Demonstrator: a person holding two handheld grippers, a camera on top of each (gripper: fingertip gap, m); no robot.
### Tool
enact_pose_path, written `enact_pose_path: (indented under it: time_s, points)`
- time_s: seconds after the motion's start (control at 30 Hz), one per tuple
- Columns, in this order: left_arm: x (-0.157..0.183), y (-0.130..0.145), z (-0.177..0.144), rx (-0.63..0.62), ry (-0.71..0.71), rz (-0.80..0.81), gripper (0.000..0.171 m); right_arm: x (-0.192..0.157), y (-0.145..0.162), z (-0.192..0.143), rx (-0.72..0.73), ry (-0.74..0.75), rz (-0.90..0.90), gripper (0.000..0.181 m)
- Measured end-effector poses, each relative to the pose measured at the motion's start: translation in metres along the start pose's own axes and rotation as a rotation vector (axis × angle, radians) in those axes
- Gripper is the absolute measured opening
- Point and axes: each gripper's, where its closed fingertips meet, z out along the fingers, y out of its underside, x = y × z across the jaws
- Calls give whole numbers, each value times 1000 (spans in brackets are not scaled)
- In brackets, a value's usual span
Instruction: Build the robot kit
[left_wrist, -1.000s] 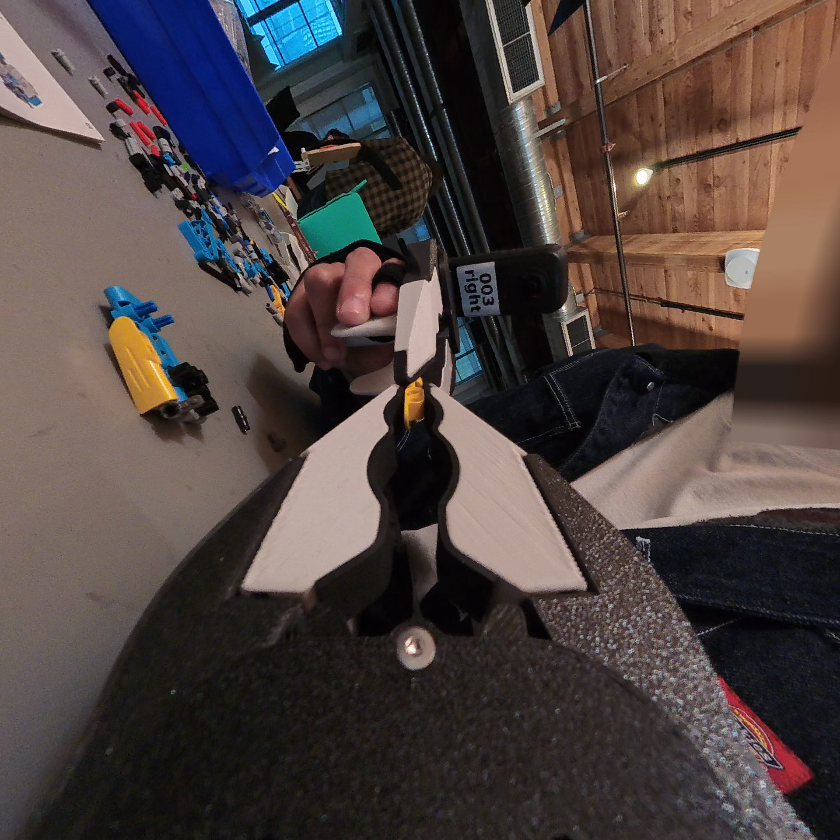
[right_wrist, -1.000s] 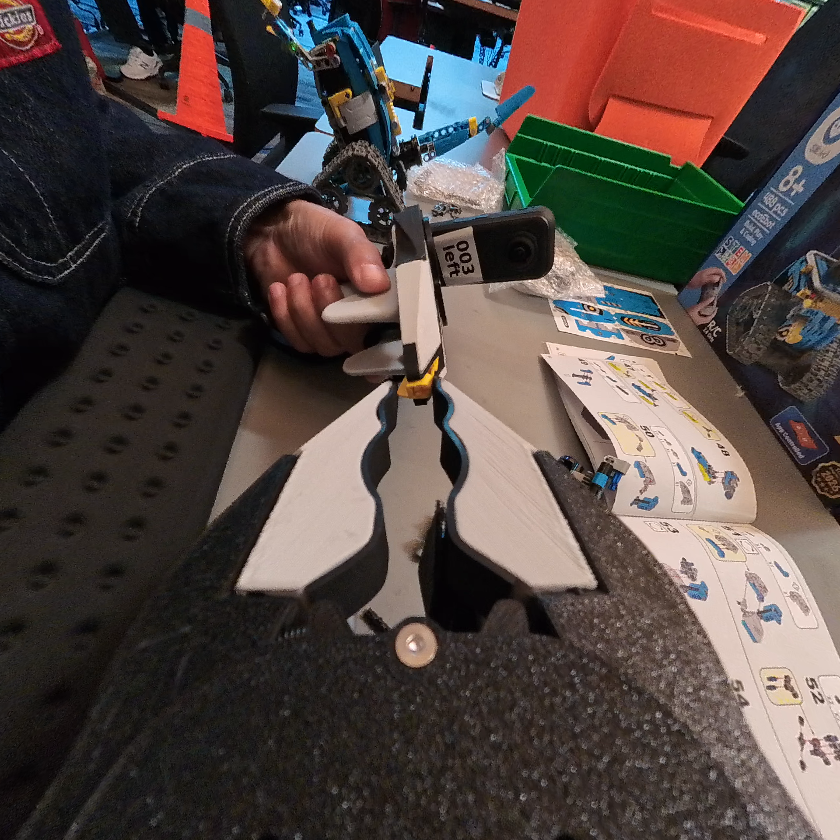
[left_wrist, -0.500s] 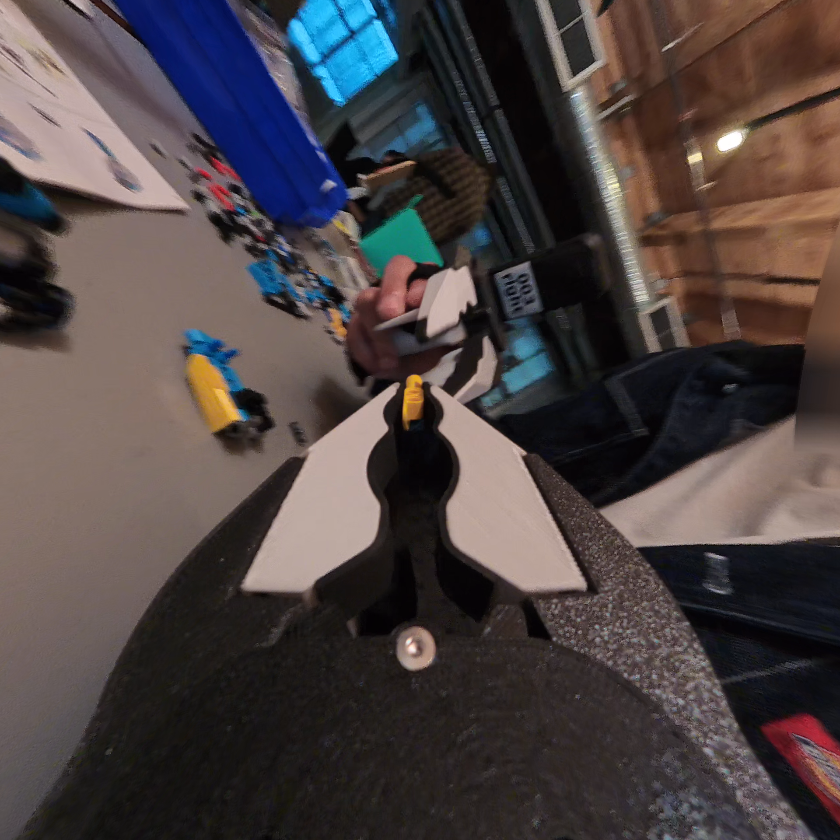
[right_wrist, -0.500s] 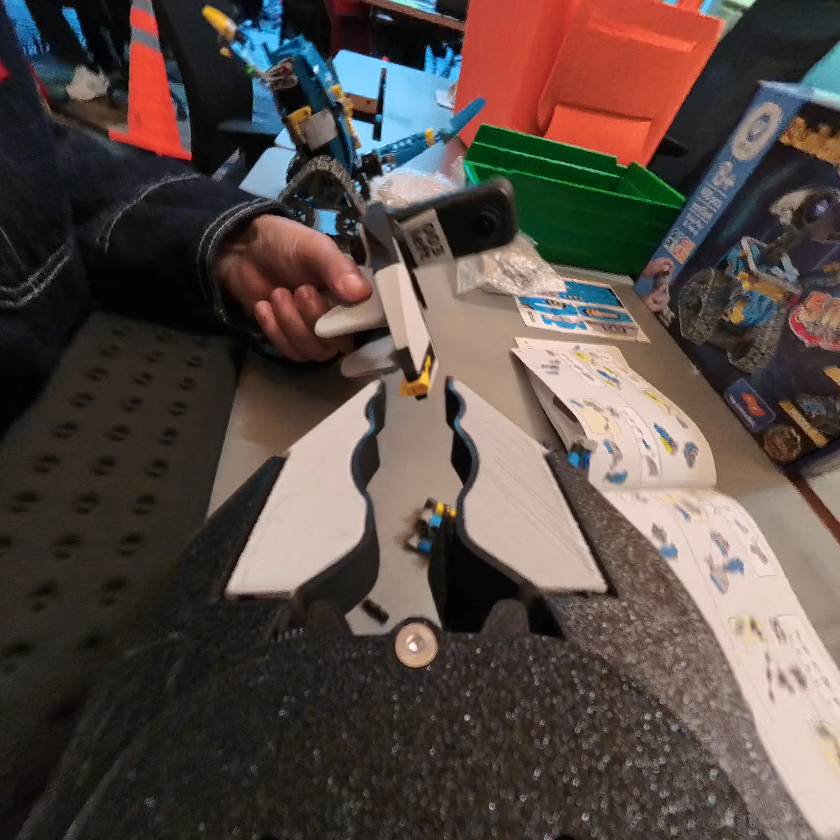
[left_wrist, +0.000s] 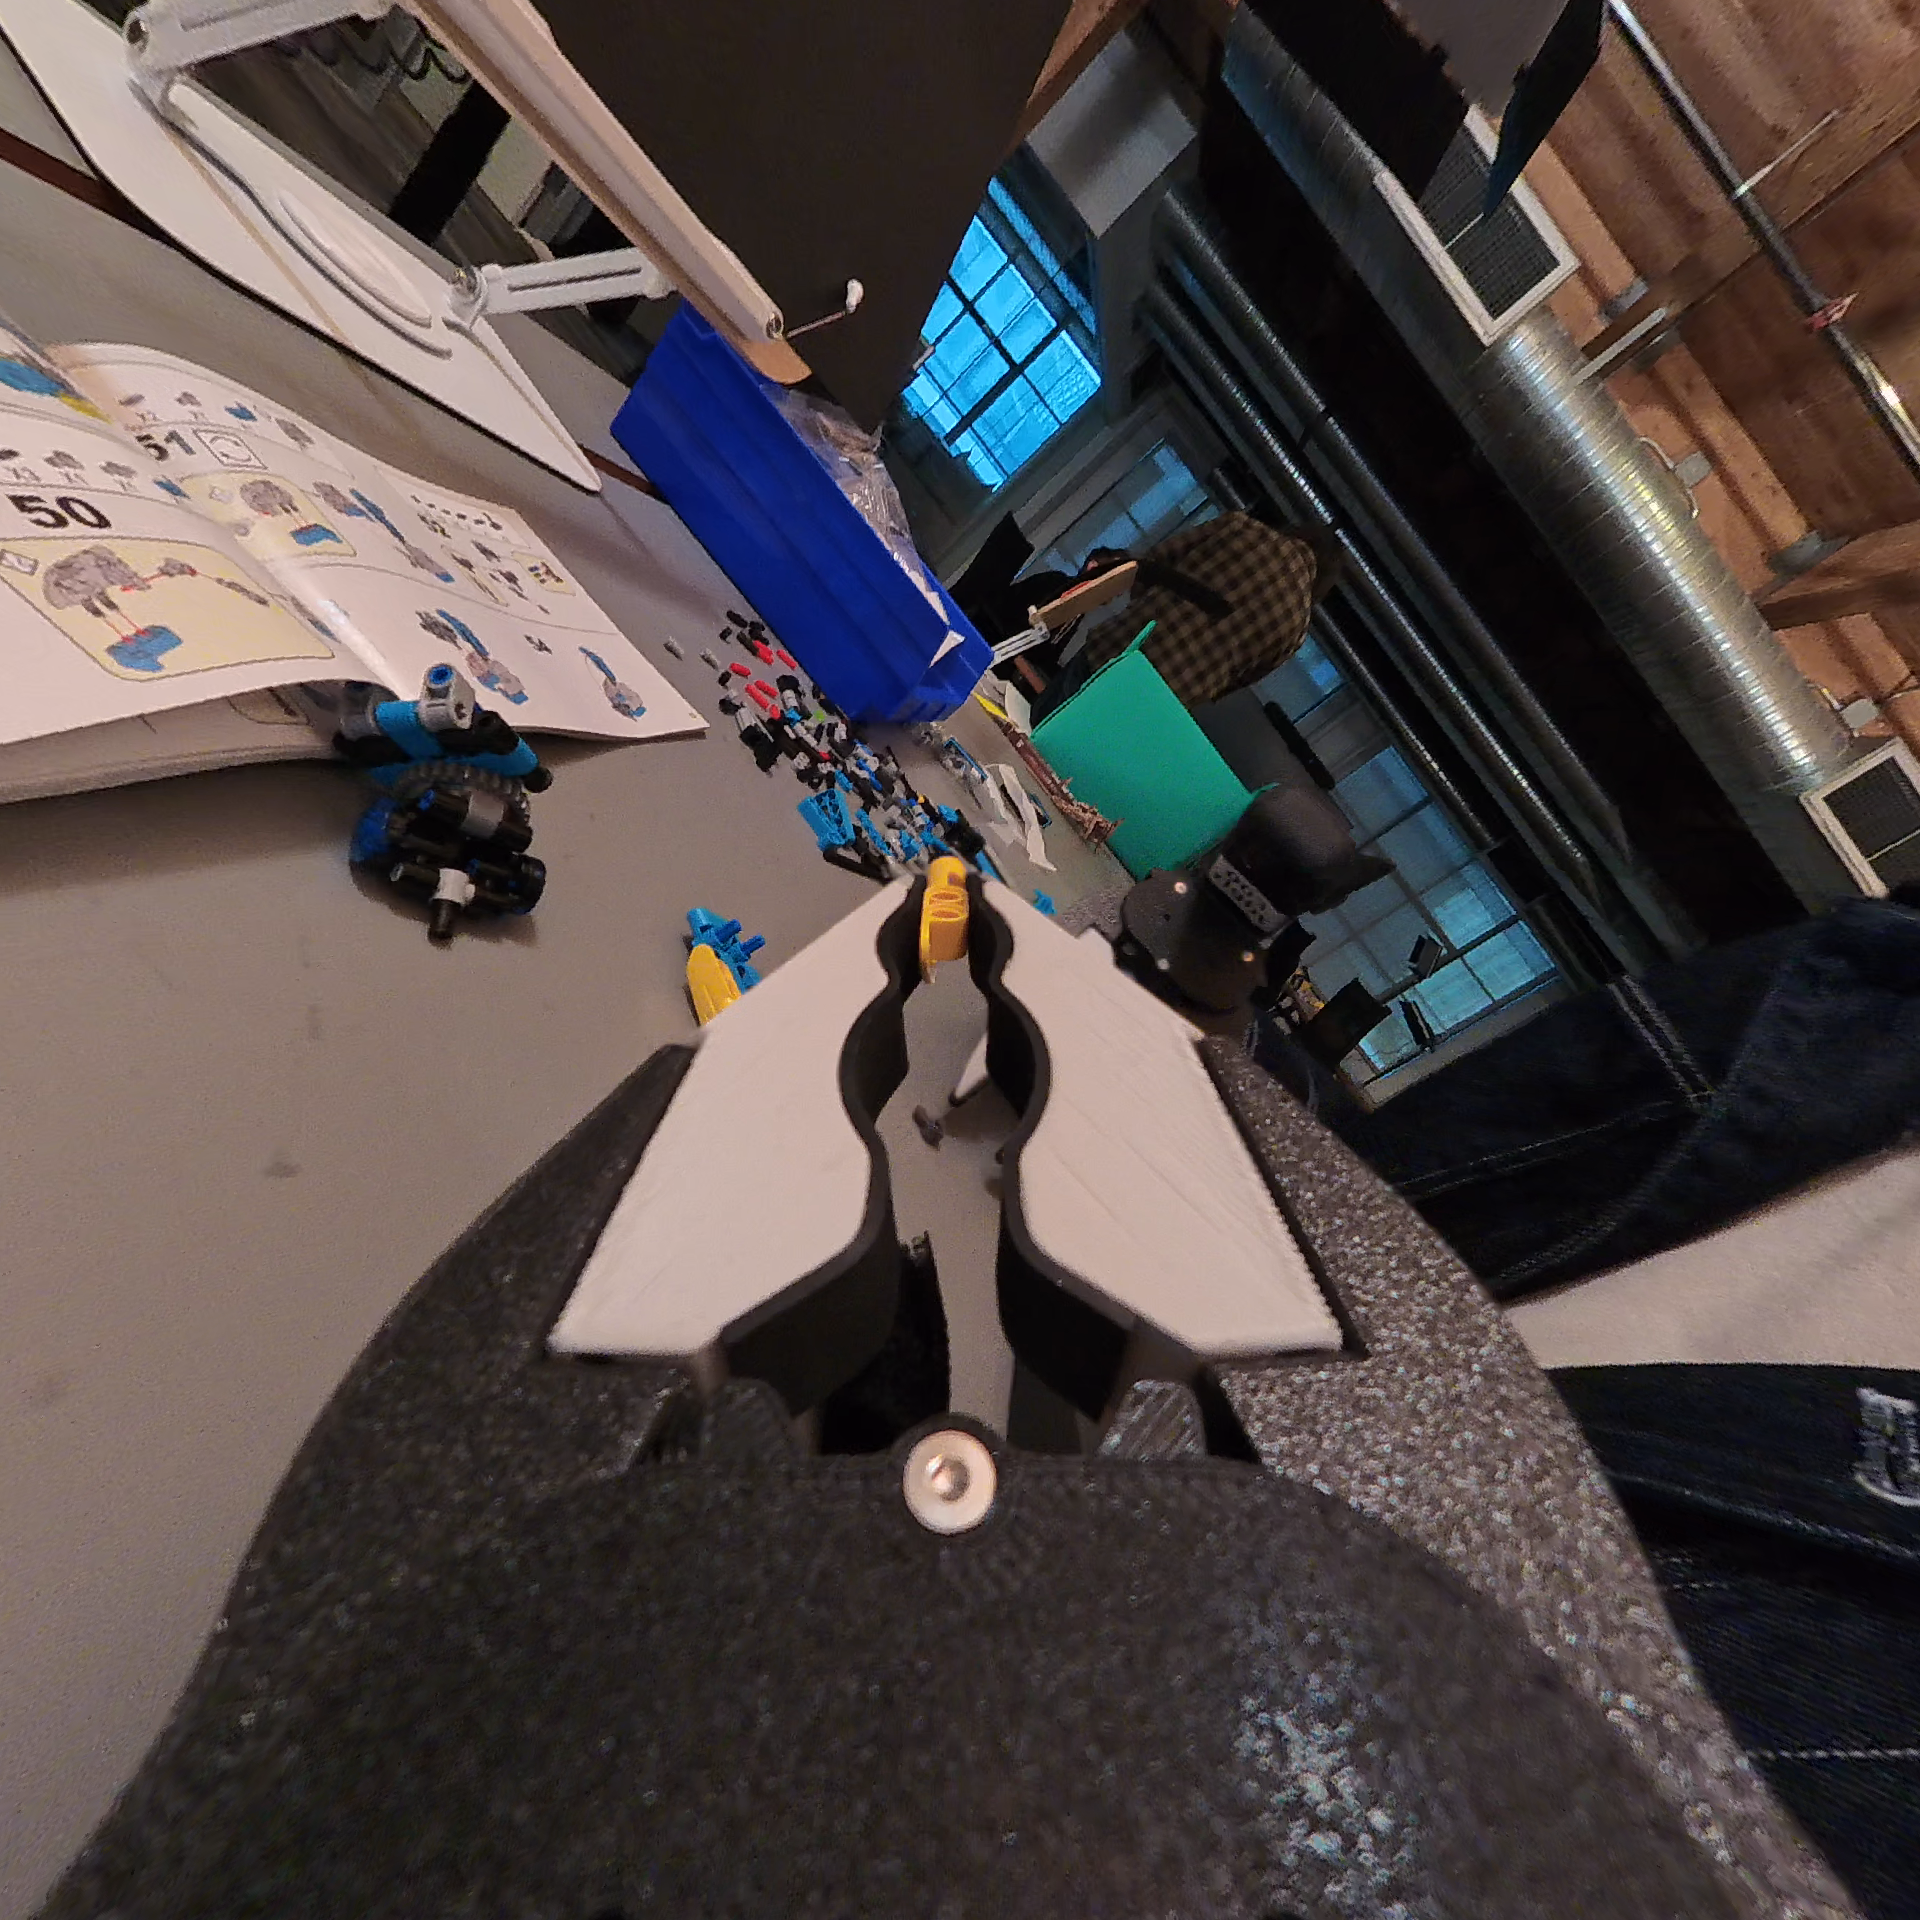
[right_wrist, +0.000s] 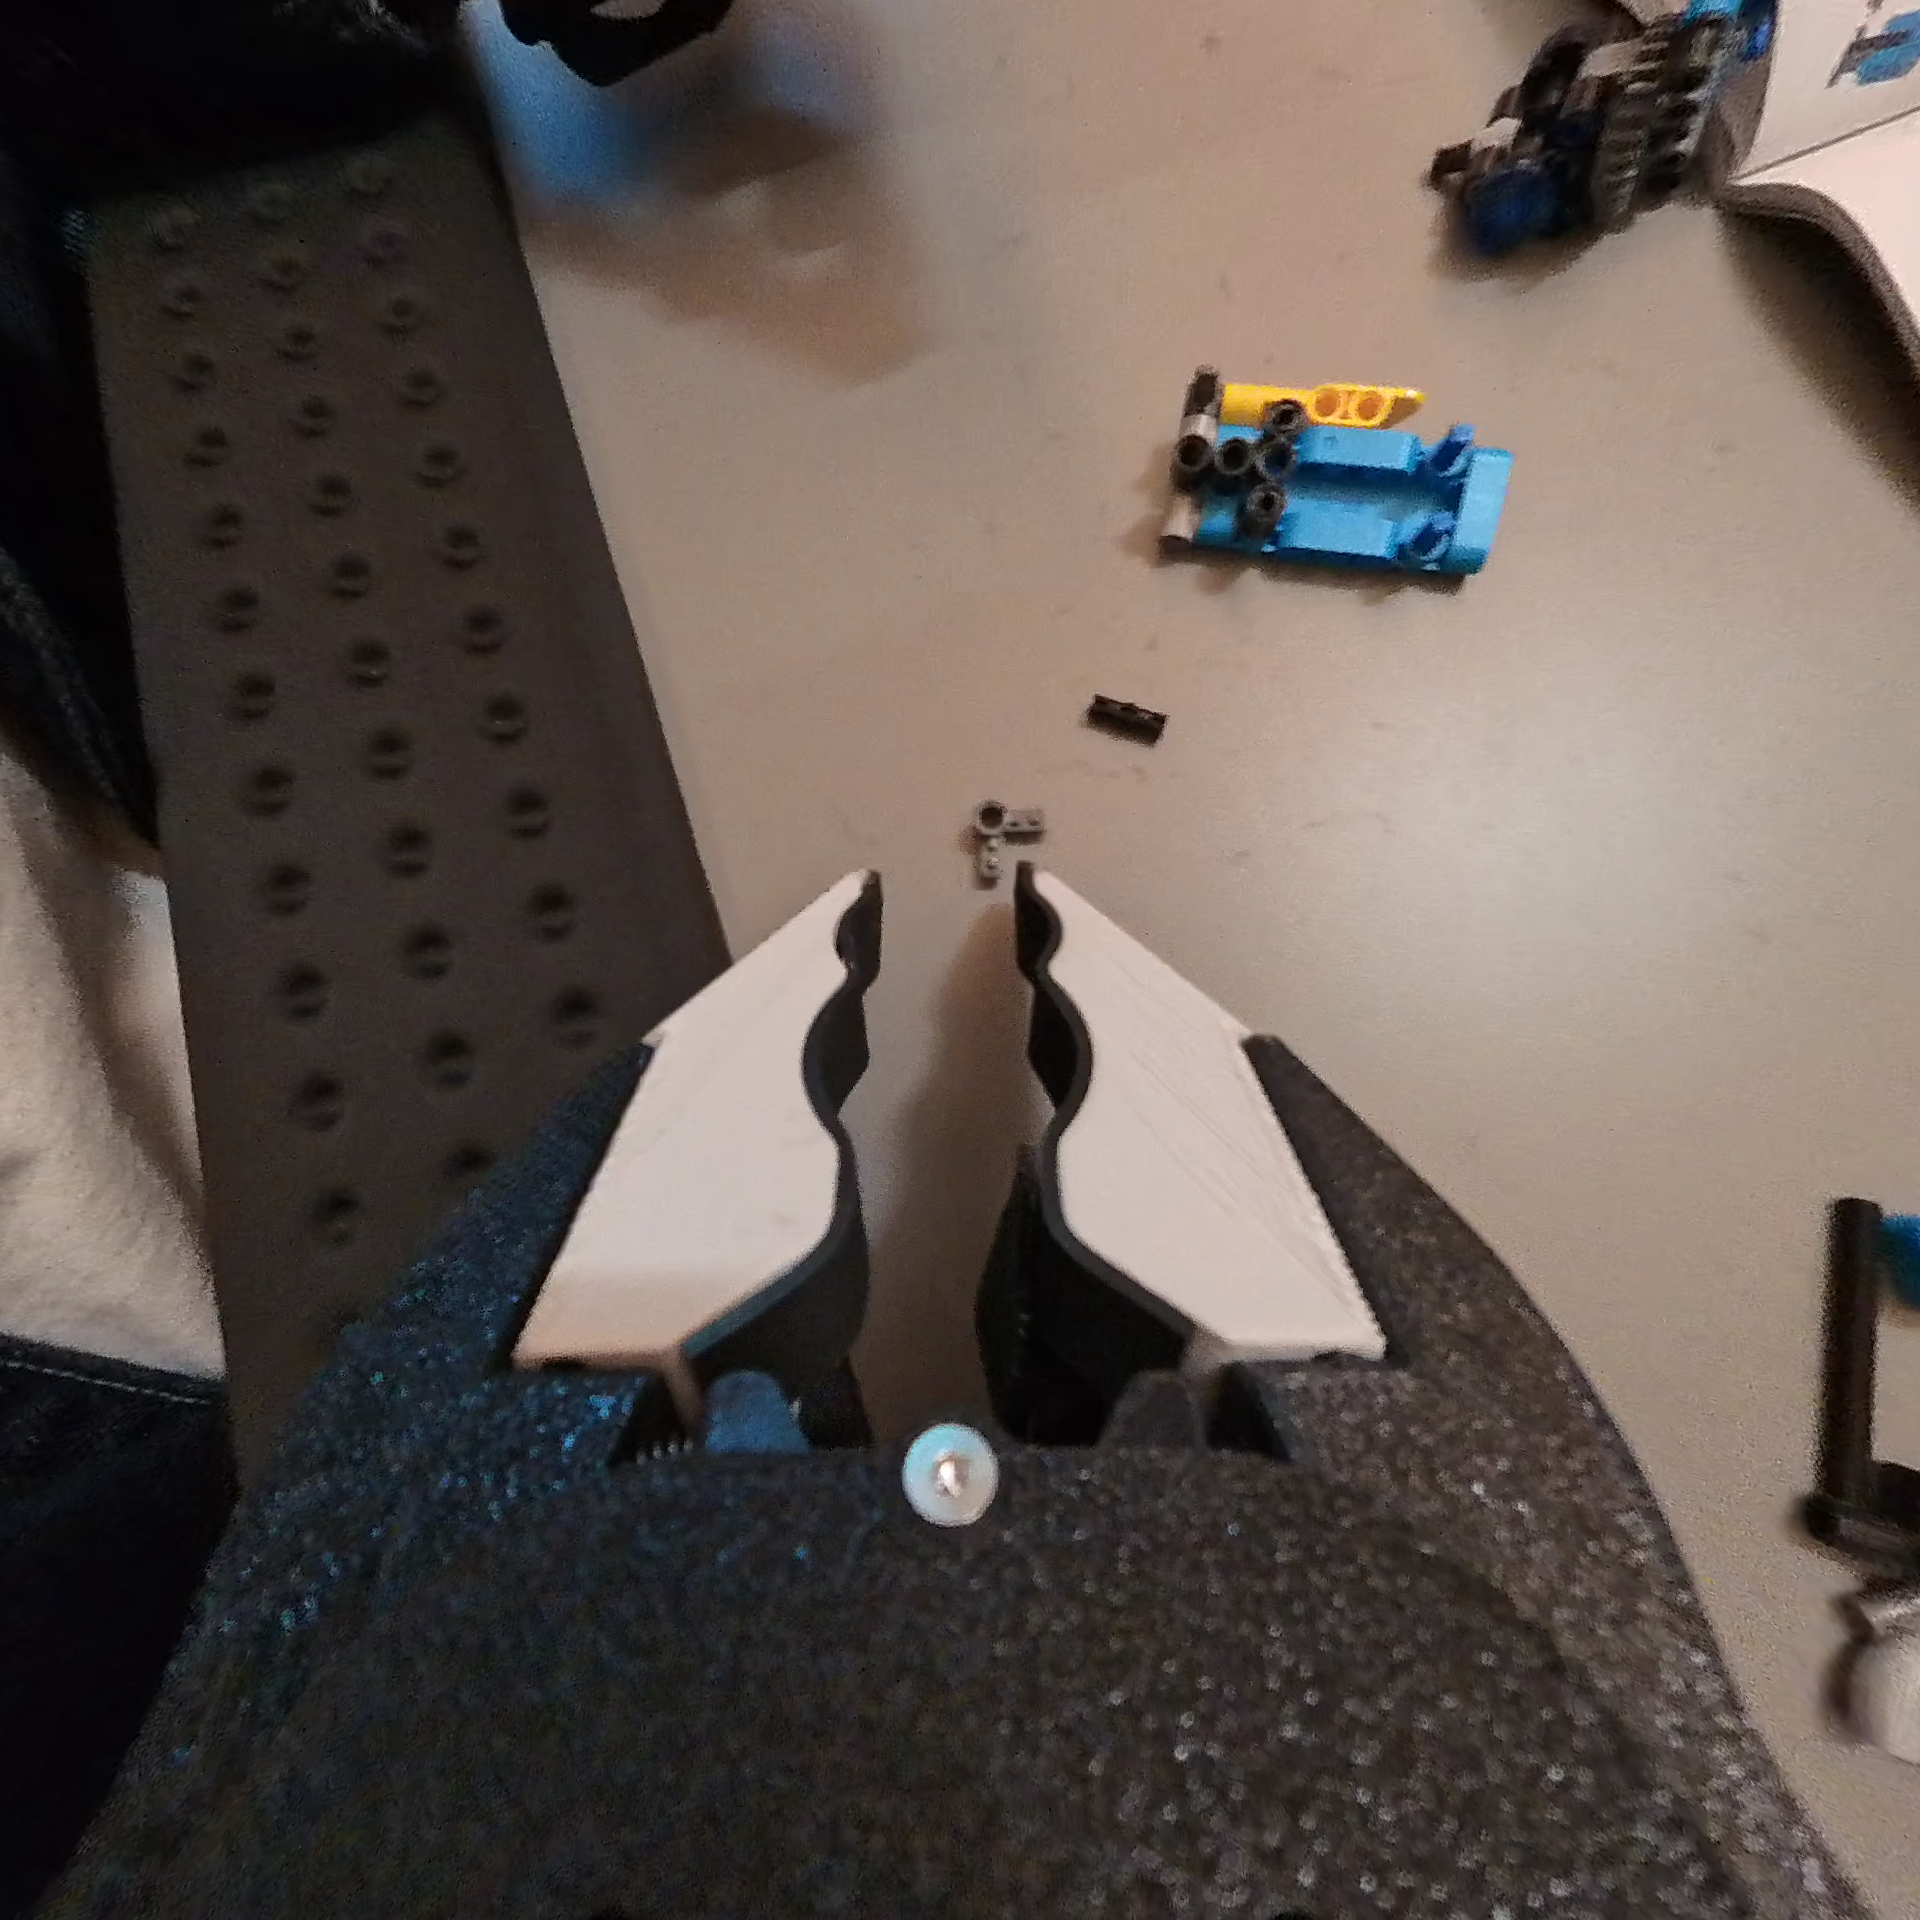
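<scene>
Left hand-held gripper (left_wrist: 948, 914) clenches a yellow piece (left_wrist: 943, 918); right hand-held gripper (right_wrist: 948, 878), released, hovers just short of a small grey connector (right_wrist: 1000, 831) on the desk (right_wrist: 1455, 935).

Small yellow plastic connector piece (left_wrist: 943, 914) pinched at left gripper (left_wrist: 945, 896) tips, above grey tabletop (left_wrist: 208, 1091). Open paper instruction booklet (left_wrist: 260, 582) far left, blue-black brick assembly (left_wrist: 447, 821) before it. Tiny dark grey connector (right_wrist: 1003, 831) just ahead of right gripper (right_wrist: 948, 883); short black pin (right_wrist: 1125, 719) beyond; blue-yellow brick subassembly (right_wrist: 1340, 488) farther right.
</scene>
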Motion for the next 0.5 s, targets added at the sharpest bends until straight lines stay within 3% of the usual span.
enact_pose_path:
  time_s: [0.5]
  points:
    - [1, 11, 6, -65, -41, 65, 7, 2, 7, 6, -58, 50, -19, 22]
